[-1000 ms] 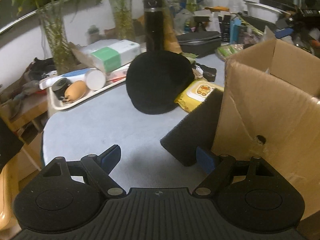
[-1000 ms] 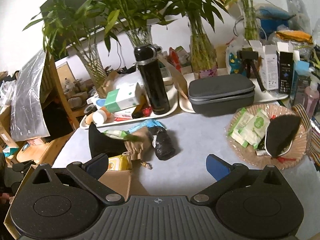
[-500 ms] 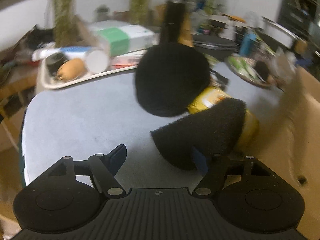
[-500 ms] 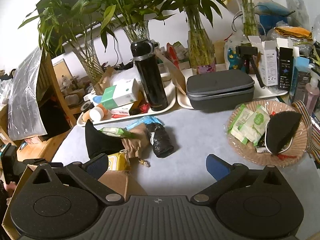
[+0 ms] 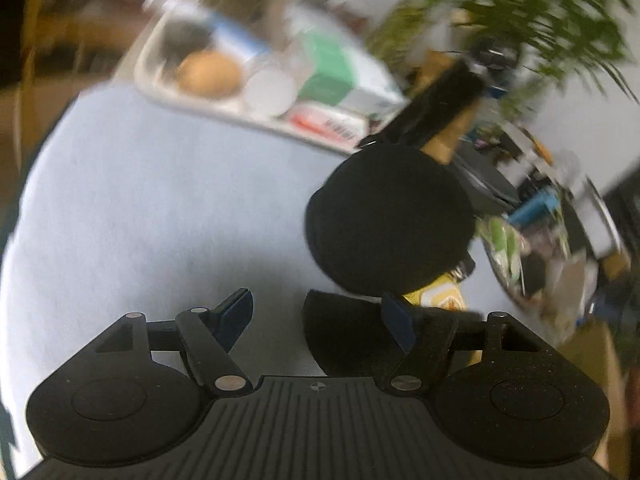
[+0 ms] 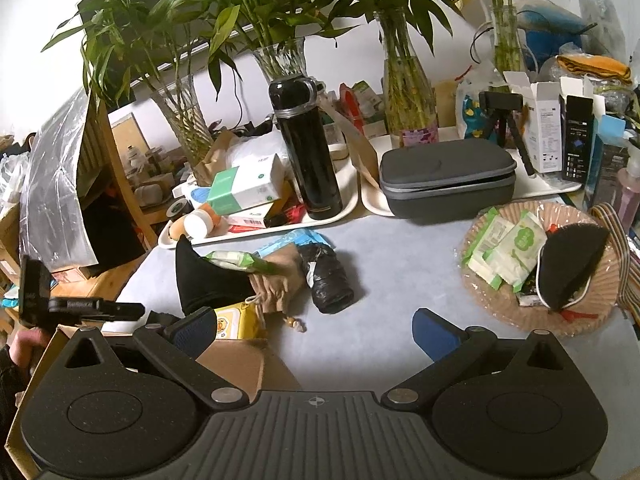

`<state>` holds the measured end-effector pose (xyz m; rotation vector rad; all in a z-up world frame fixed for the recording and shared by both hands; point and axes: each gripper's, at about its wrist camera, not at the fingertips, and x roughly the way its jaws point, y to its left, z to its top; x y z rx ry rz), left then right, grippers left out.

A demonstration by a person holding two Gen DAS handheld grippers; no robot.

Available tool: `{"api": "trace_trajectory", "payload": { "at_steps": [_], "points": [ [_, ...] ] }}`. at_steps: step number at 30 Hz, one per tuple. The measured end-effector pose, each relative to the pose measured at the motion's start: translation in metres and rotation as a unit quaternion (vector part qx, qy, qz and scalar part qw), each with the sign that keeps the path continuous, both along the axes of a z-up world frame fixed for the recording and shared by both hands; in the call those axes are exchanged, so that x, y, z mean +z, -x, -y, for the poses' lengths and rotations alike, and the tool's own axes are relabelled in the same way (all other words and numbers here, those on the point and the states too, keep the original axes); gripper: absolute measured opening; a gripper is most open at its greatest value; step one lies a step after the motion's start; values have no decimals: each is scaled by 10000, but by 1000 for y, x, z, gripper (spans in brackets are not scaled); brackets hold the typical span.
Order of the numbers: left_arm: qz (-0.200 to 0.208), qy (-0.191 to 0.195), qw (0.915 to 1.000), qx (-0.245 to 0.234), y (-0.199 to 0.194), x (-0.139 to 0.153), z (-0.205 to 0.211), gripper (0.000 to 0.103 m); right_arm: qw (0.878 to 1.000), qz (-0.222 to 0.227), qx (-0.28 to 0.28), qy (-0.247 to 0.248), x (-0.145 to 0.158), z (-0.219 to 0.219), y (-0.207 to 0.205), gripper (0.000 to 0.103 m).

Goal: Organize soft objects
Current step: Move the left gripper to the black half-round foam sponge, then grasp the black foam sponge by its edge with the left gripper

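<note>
In the blurred, tilted left wrist view my left gripper (image 5: 316, 316) is open. A black foam piece (image 5: 344, 332) lies against its right finger, between the jaws but not clamped. A round black cap (image 5: 388, 220) sits just beyond it, over a yellow wipes pack (image 5: 436, 298). In the right wrist view my right gripper (image 6: 312, 324) is open and empty above the table. The black cap (image 6: 208, 280), a tan drawstring pouch (image 6: 276, 280), a black rolled bundle (image 6: 328, 280) and the yellow pack (image 6: 236, 320) lie ahead. The cardboard box (image 6: 240, 364) sits under its left finger.
A white tray (image 6: 332, 212) holds a black flask (image 6: 306, 148) and boxes. A grey zip case (image 6: 446, 180) sits behind. A round wicker plate (image 6: 500, 316) at right holds wipes and a black sleep mask (image 6: 568, 268). Vases of bamboo line the back. The left gripper shows at far left (image 6: 80, 304).
The left gripper swung left and rolled, so its view tilted and blurred; the box left its view and the black foam now sits closer between its fingers. The right gripper barely moved.
</note>
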<state>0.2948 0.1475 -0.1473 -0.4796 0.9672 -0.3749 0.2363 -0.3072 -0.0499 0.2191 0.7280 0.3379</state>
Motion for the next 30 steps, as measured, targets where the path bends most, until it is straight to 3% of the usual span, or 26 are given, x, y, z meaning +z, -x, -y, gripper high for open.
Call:
{"api": "trace_trajectory", "payload": {
  "at_steps": [3, 5, 7, 10, 14, 19, 27, 29, 30],
  "points": [
    [-458, 471, 9978, 96, -7, -11, -1, 65, 10000, 33, 51, 18, 1, -2, 1, 103],
    [-731, 714, 9947, 111, -12, -18, -1, 43, 10000, 40, 71, 32, 1, -3, 1, 103],
    [-896, 1081, 9899, 208, -14, -24, -4, 35, 10000, 34, 60, 40, 0, -2, 0, 103],
    [-890, 959, 9909, 327, -12, -22, -4, 25, 10000, 60, 22, 22, 1, 1, -1, 103],
    [-583, 566, 9957, 447, -4, 0, -10, 21, 9999, 109, -92, -5, 2, 8, -5, 103],
    [-315, -452, 9952, 808, 7, 32, -17, 20, 9998, 130, -145, -37, 3, 9, -18, 103],
    [-682, -1096, 9814, 1419, 18, 38, -33, 28, 9998, 154, 52, 99, 1, -5, -38, 103],
    [-685, -1163, 9794, 1505, 22, 38, -37, 56, 9997, 179, 99, 121, 2, -8, -40, 103],
    [-633, -1244, 9785, 1521, 22, 39, -35, 61, 9997, 190, 110, 133, 2, -9, -40, 103]
  ]
}}
